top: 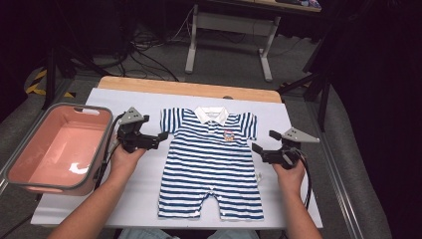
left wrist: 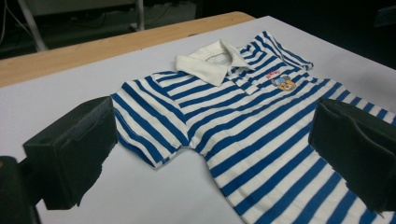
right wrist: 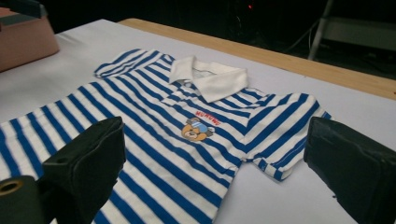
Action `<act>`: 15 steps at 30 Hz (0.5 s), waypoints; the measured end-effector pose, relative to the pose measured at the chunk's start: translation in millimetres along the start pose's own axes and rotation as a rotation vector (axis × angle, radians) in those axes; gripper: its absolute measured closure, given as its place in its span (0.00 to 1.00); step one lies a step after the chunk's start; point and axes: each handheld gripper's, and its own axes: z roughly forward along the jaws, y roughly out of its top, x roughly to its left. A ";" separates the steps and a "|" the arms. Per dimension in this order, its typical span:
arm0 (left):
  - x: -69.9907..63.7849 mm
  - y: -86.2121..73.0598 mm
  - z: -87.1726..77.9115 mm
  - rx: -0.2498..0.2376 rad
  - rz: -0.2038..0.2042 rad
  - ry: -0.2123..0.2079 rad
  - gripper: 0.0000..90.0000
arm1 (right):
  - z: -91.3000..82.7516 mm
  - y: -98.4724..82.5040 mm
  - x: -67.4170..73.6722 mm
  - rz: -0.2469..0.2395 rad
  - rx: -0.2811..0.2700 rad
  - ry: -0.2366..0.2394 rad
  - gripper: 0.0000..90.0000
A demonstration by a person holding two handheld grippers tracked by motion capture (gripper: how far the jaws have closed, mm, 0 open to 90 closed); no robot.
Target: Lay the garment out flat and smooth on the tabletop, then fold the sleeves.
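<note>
A blue-and-white striped baby romper (top: 211, 159) with a white collar and a small bear patch lies flat, face up, on the white sheet (top: 124, 199). My left gripper (top: 155, 130) hovers just beside its left sleeve, open, with nothing between the jaws. In the left gripper view the sleeve (left wrist: 149, 121) lies ahead between the spread jaws of my left gripper (left wrist: 210, 135). My right gripper (top: 264, 141) is beside the other sleeve, also open and empty. The right gripper view looks across the bear patch (right wrist: 200, 129) and the near sleeve (right wrist: 280, 126), past the spread jaws of my right gripper (right wrist: 215, 140).
A pink bin (top: 22, 149) with a grey rim stands off the sheet's left edge, close to my left forearm; its corner (right wrist: 23, 37) is in the right gripper view. A wooden table edge (top: 189, 88) runs behind the sheet. Desk legs (top: 191, 50) and cables are on the floor beyond.
</note>
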 end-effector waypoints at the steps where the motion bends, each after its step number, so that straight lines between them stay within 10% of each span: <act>1: -1.5 -1.3 -2.1 -0.008 0.008 -0.003 0.01 | -4.1 -3.1 2.0 -0.017 -0.014 0.011 0.07; 15: -2.1 3.1 2.3 0.014 0.062 -0.023 0.00 | -7.8 -30.3 7.4 -0.156 0.022 0.068 0.00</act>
